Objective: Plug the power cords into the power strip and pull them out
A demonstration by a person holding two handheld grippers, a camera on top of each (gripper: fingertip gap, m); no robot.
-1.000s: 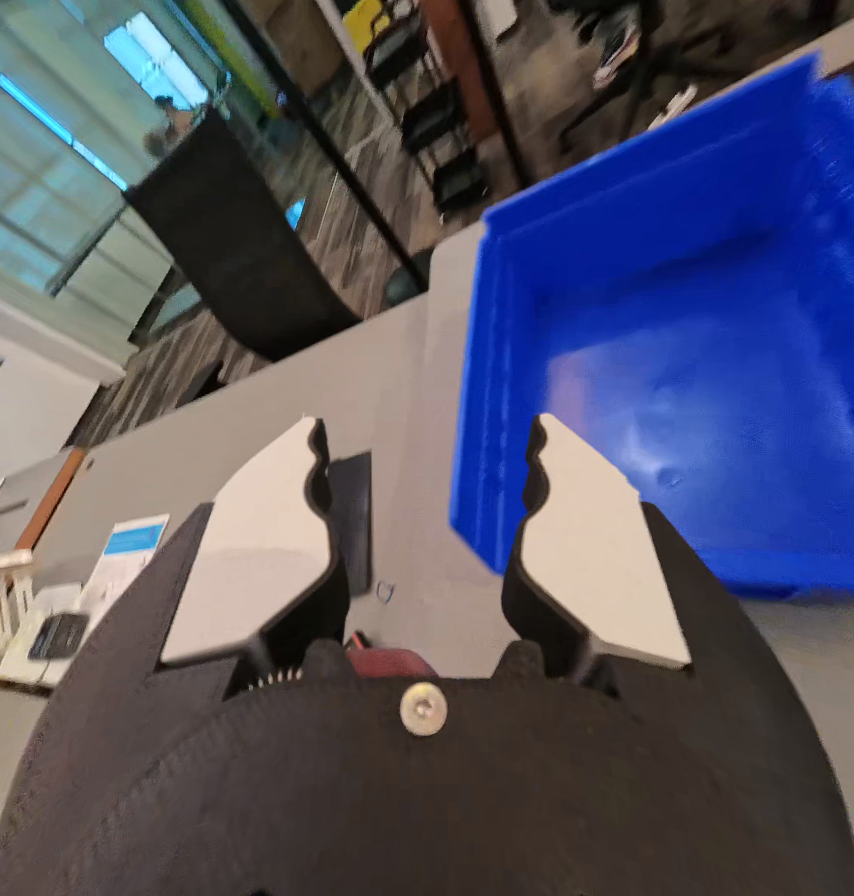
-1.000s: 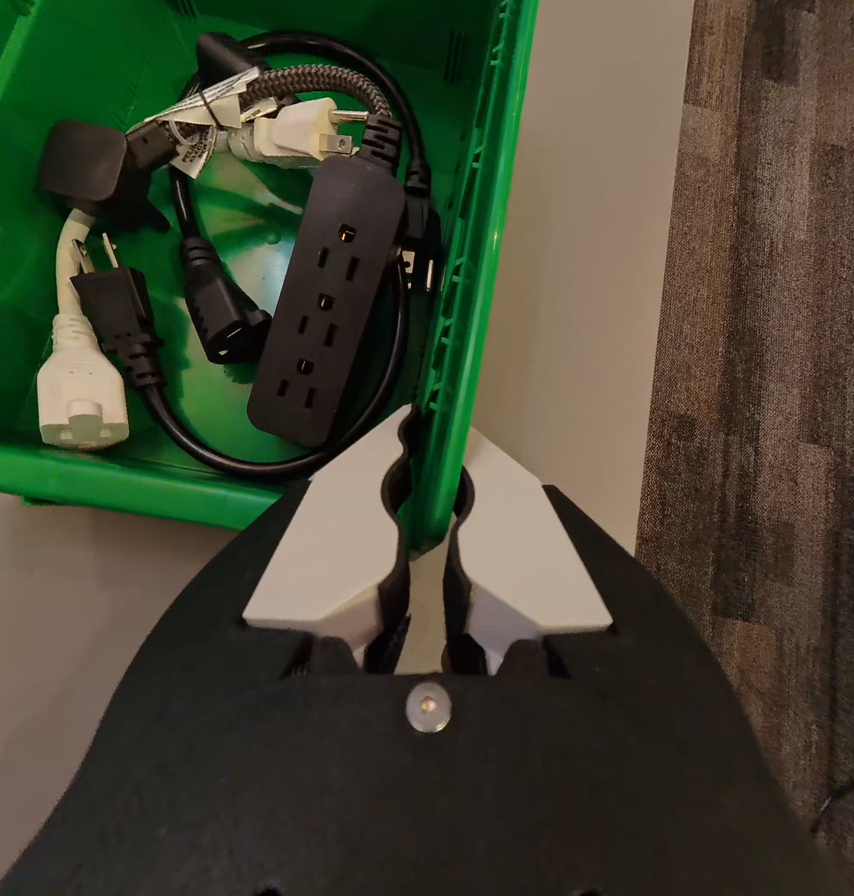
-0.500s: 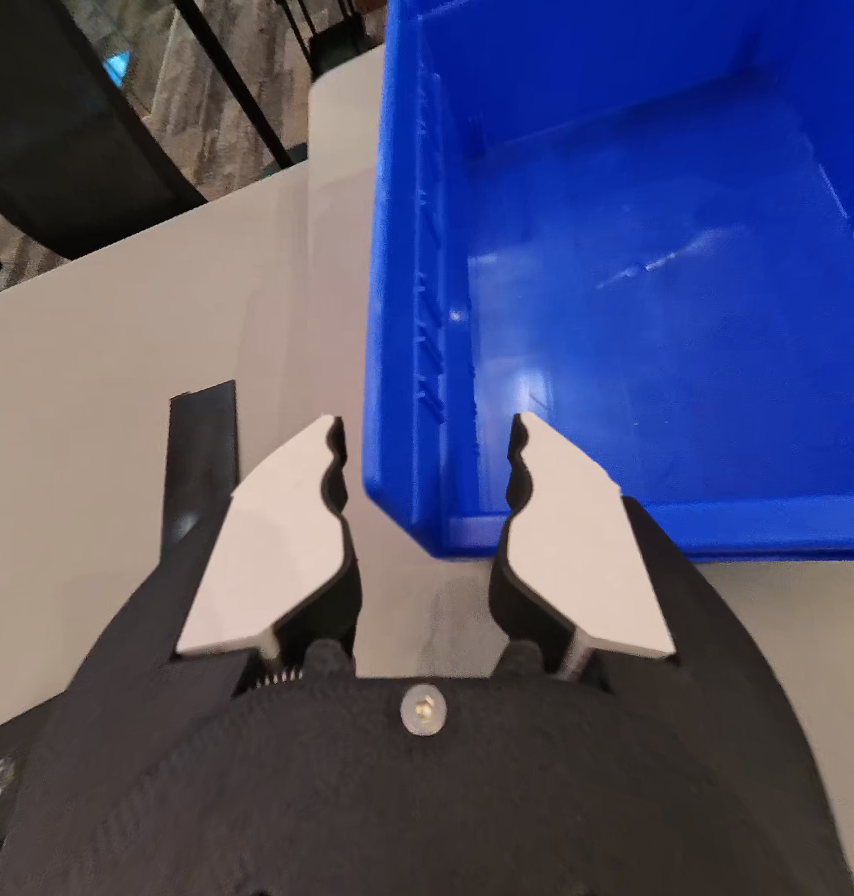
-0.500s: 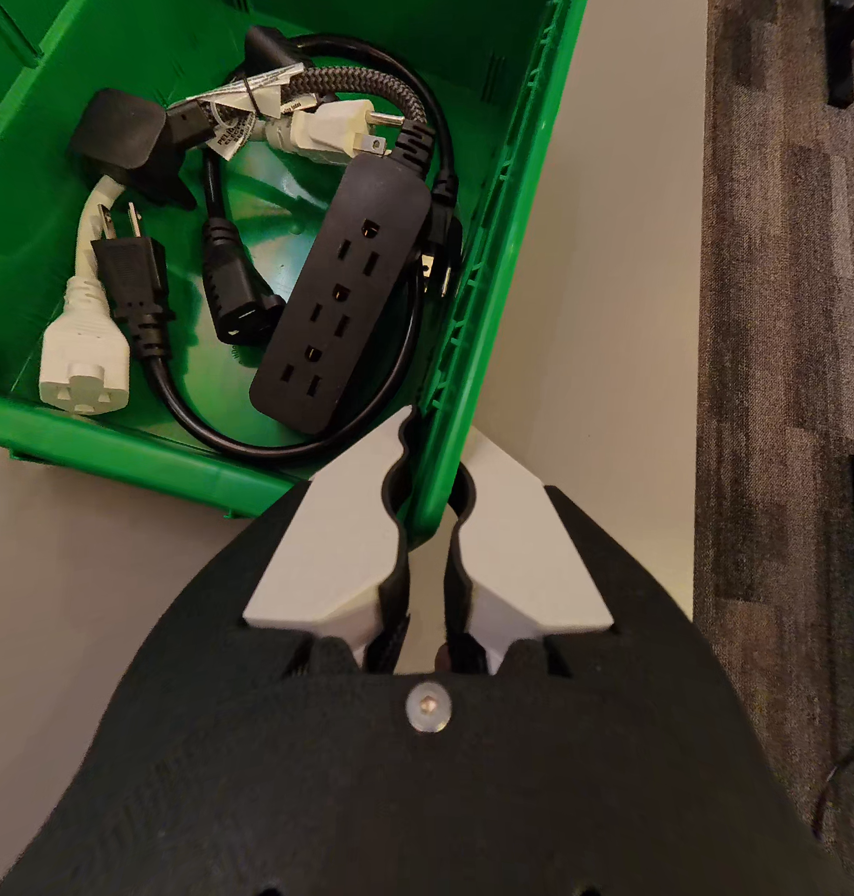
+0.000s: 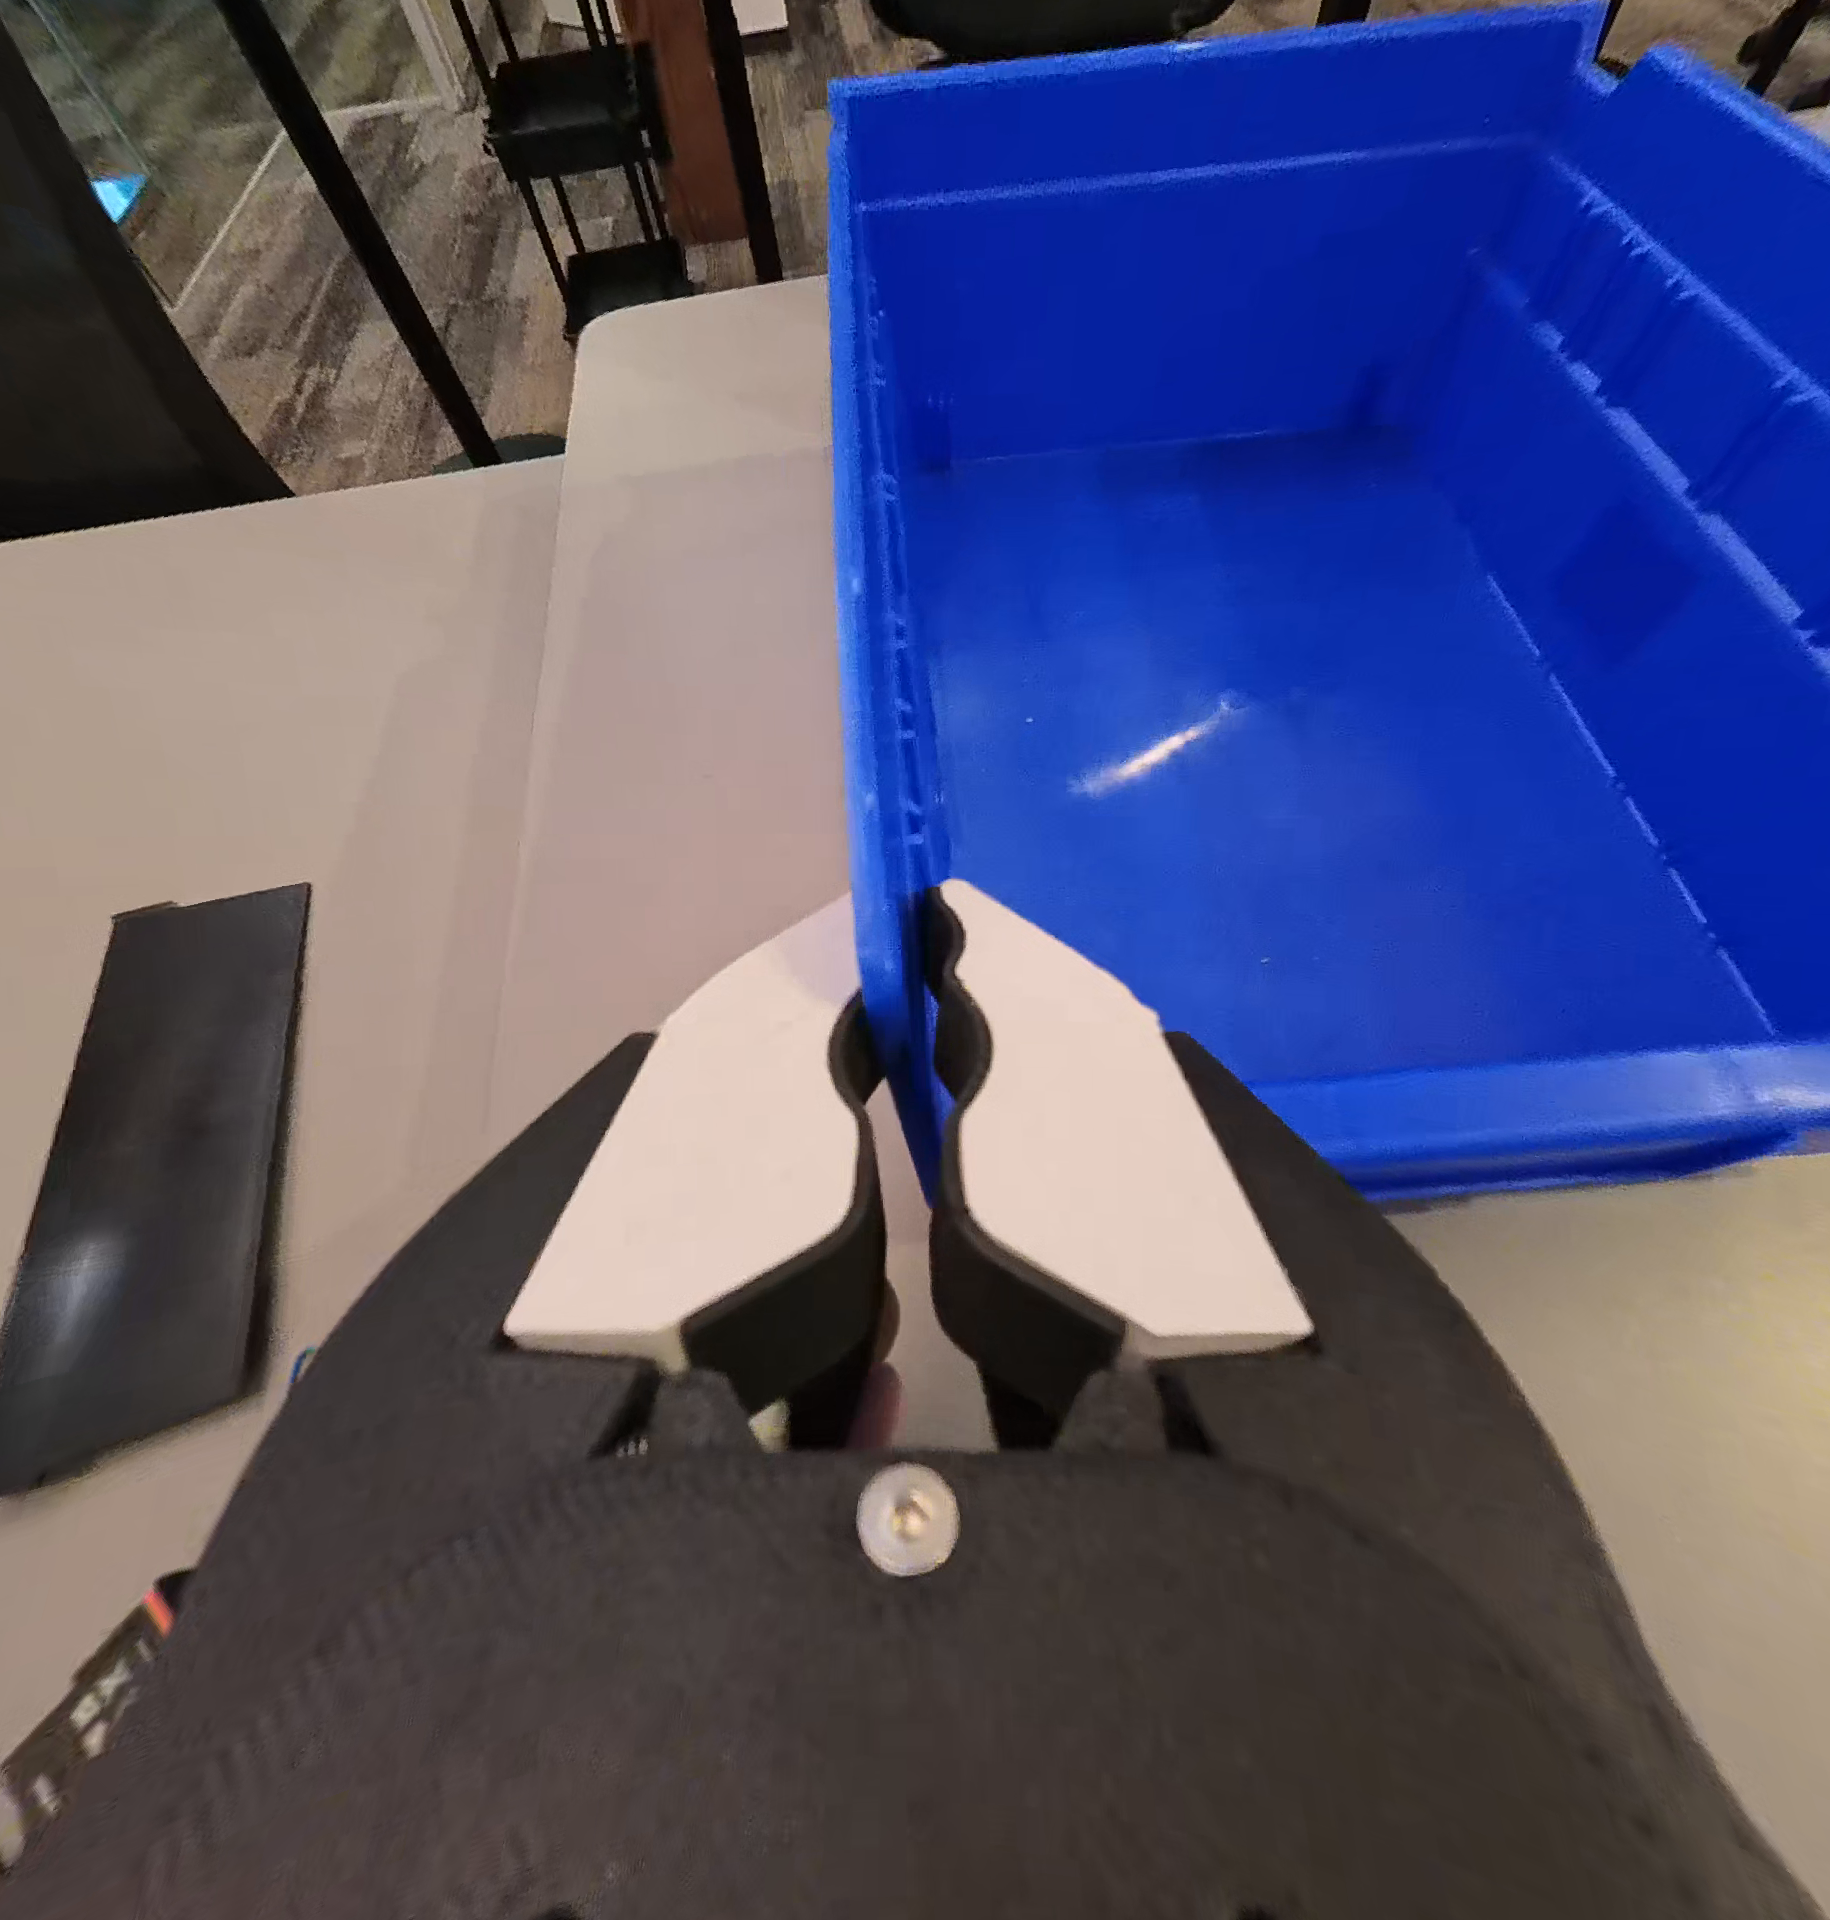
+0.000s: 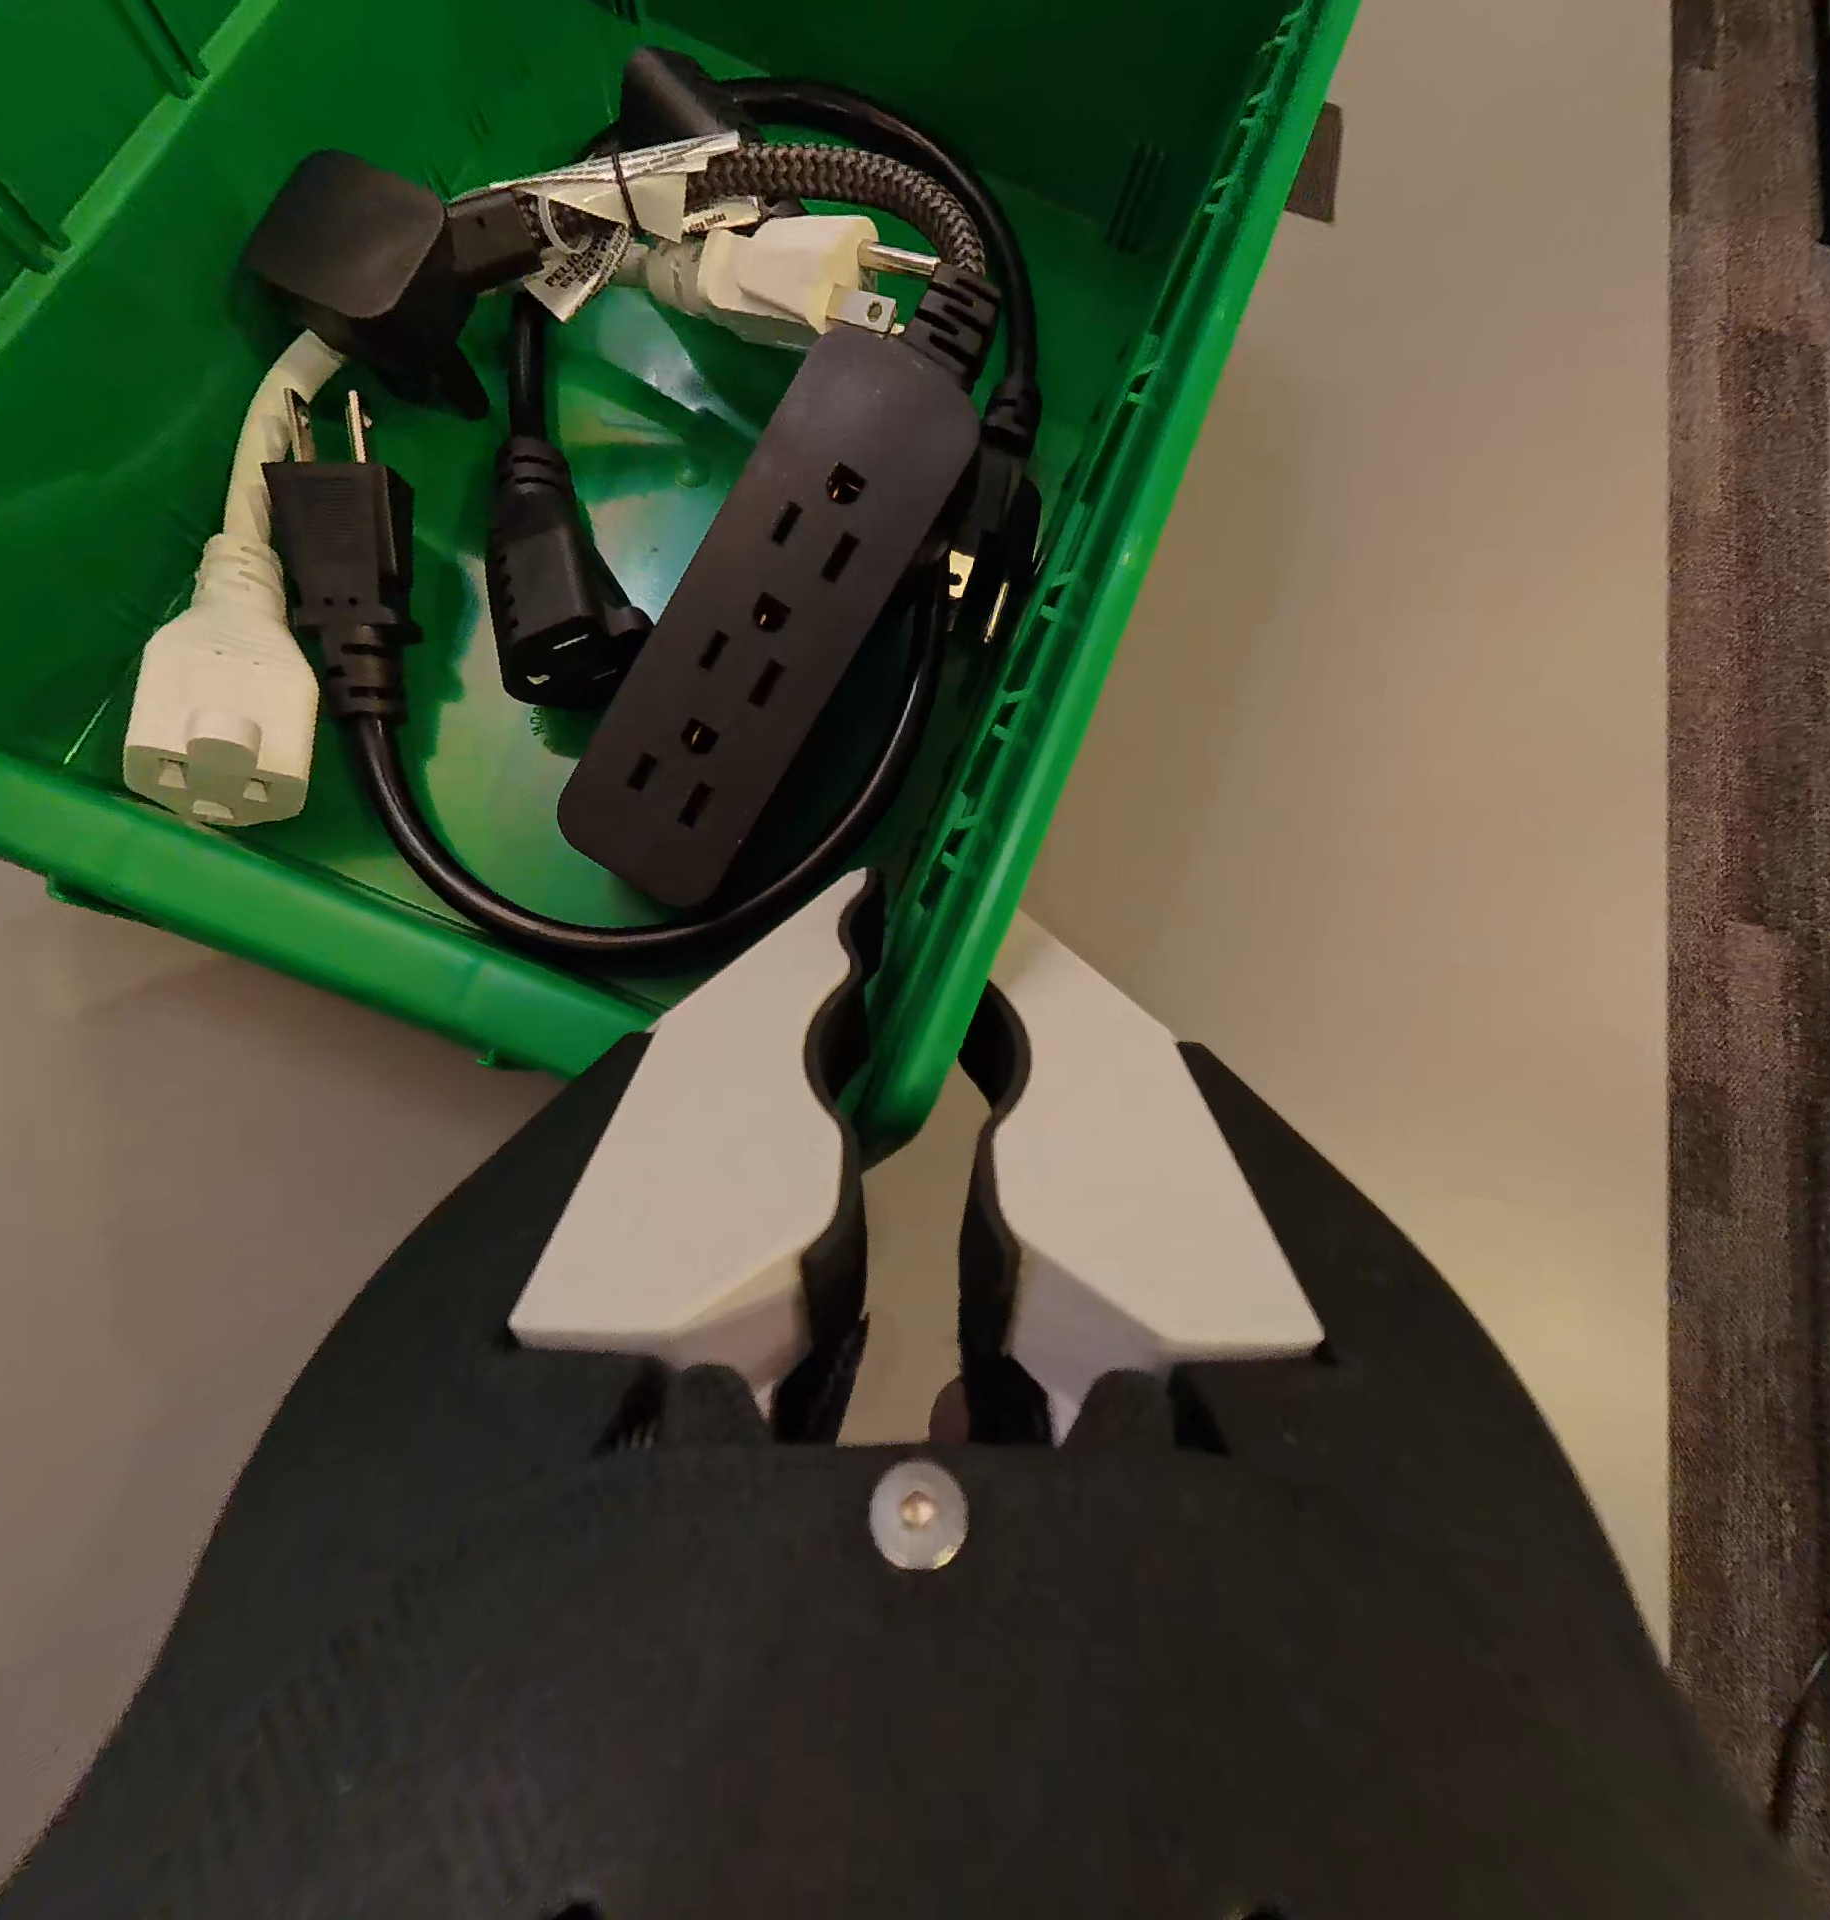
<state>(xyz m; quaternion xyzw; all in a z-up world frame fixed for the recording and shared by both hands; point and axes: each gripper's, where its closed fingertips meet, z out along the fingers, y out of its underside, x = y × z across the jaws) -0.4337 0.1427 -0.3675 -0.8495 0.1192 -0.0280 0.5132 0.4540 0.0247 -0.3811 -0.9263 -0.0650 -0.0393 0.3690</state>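
In the left wrist view my left gripper (image 5: 895, 914) is shut on the left wall of an empty blue bin (image 5: 851, 520), at its near corner. In the right wrist view my right gripper (image 6: 942, 914) straddles the right wall of a green bin (image 6: 1150, 468); its fingers stand slightly parted, so it is open around the wall. Inside the green bin lie a black power strip (image 6: 776, 644) with three outlets, a white cord with its plug (image 6: 786, 275) and socket end (image 6: 220, 717), and a black cord with its plug (image 6: 345, 540) and connector (image 6: 558, 603).
Both bins stand on a light grey table (image 5: 371, 727). A flat black strip (image 5: 152, 1174) lies left of the blue bin. The table's right edge and grey carpet (image 6: 1773, 831) are close beside the green bin. Chairs and black frames stand beyond the table's far edge. Tip to tip, the grippers are about 90 cm apart.
My left gripper moved to the blue bin's near left corner and closed on its wall. My right gripper turned the green bin clockwise while gripping its wall, then parted its fingers a little.
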